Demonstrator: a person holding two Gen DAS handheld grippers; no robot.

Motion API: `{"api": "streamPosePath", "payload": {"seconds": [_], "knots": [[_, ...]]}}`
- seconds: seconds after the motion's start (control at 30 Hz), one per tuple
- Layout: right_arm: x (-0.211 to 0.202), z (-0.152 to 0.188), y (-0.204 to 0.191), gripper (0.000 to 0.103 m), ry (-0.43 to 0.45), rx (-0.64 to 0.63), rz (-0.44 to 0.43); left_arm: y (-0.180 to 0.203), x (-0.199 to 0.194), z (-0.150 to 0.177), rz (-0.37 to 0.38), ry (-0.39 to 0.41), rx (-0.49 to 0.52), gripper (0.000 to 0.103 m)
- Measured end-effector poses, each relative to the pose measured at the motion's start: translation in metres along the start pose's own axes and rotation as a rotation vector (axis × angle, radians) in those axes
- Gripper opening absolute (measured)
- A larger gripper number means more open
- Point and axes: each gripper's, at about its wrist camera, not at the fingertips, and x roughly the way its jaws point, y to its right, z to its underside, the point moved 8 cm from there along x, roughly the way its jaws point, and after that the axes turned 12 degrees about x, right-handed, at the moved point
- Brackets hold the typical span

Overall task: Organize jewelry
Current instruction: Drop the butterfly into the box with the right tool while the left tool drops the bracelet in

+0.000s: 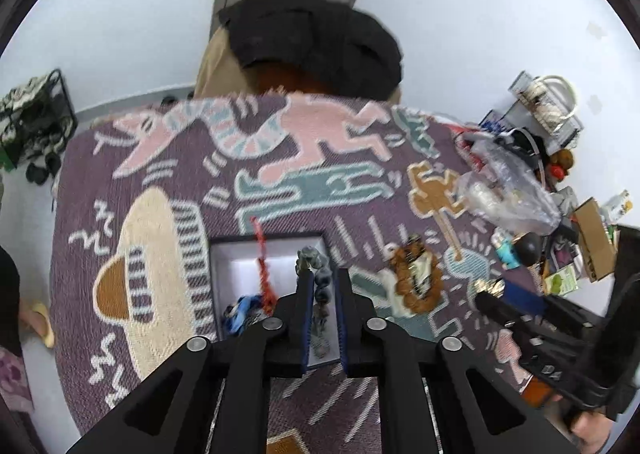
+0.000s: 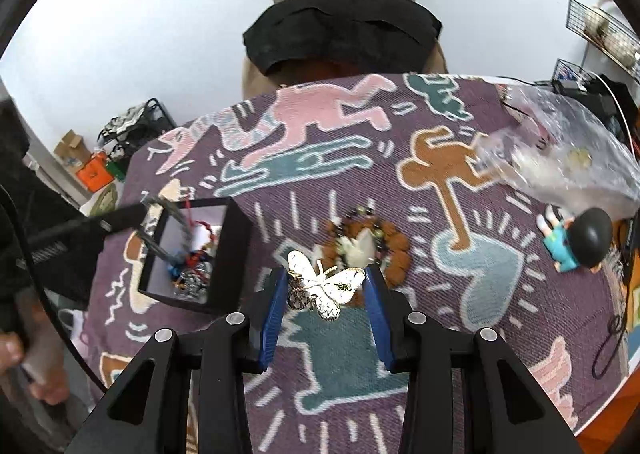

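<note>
A black box with a white inside (image 1: pixel 224 254) (image 2: pixel 234 254) stands on the patterned purple cloth (image 1: pixel 180 182) (image 2: pixel 360 182). It holds a red cord (image 1: pixel 262 266), blue pieces (image 1: pixel 240 308) and silvery jewelry (image 2: pixel 192 280). My left gripper (image 1: pixel 323 282) is over the box, shut on a grey bead bracelet (image 1: pixel 320 274) that hangs down into it. My right gripper (image 2: pixel 326 286) is shut on a gold and white butterfly hair clip (image 2: pixel 320 286), held above the cloth. A brown bead bracelet (image 1: pixel 416 278) (image 2: pixel 384 250) with other pieces lies on the cloth right of the box.
A clear plastic bag (image 1: pixel 508 190) (image 2: pixel 560 146) lies at the right. A small doll figure (image 2: pixel 580 242) lies beside it. Clutter and a wire rack (image 1: pixel 548 106) stand at the far right. A chair with a black cushion (image 1: pixel 312 42) (image 2: pixel 344 30) stands behind the table.
</note>
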Motion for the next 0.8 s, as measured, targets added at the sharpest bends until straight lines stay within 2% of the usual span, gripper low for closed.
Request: {"api": "streamPosePath", "payload": {"seconds": [0.1,0.13,0.17,0.53,0.73,0.8], "knots": [[0.003,-0.002,-0.013,0.039,-0.002,-0.018,-0.006,-0.012,-0.002,0.010,-0.022,0.006,-0.018,0.048],[0.004,-0.003,-0.017,0.039,-0.004,-0.022,-0.010,-0.017,-0.006,0.013,-0.032,0.021,-0.019,0.065],[0.006,-0.003,-0.023,0.039,-0.006,-0.027,-0.017,-0.022,-0.012,0.016,-0.044,0.041,-0.020,0.073],[0.031,0.001,-0.093,0.039,-0.048,-0.099,-0.091,-0.082,-0.057,0.052,-0.118,0.089,-0.094,0.074],[0.039,0.008,-0.133,0.040,-0.069,-0.139,-0.173,-0.105,-0.077,0.064,-0.142,0.109,-0.130,0.074],[0.041,0.010,-0.138,0.052,-0.085,-0.139,-0.184,-0.108,-0.081,0.066,-0.142,0.116,-0.139,0.074]]}}
